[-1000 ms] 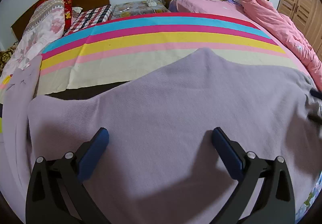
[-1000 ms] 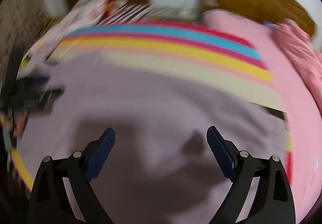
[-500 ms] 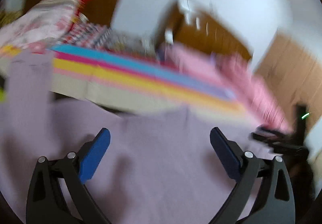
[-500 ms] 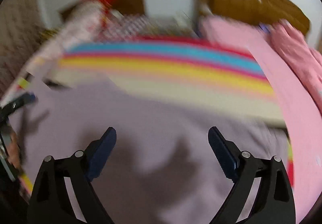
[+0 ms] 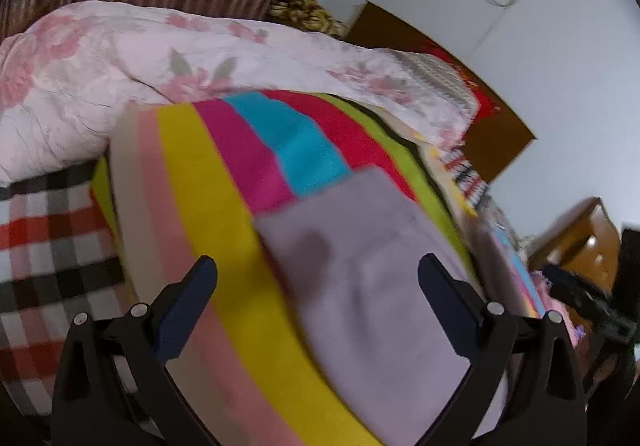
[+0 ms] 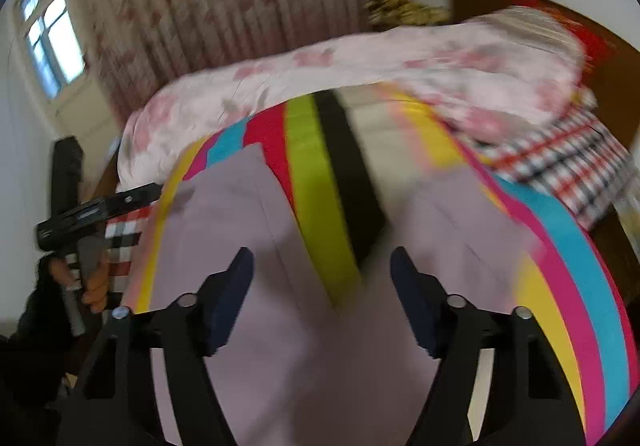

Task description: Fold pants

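Lilac pants (image 6: pixel 248 230) on striped blanket (image 5: pixel 192 181), floral quilt (image 5: pixel 120 57) behind, both grippers' fingers spread, right's just narrowing.

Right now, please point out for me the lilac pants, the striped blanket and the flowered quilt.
lilac pants (image 5: pixel 372 286): left wrist view, flat cloth of one leg.
striped blanket (image 5: pixel 224 213): left wrist view, its yellow stripe.
flowered quilt (image 5: pixel 168 57): left wrist view, its rumpled top.
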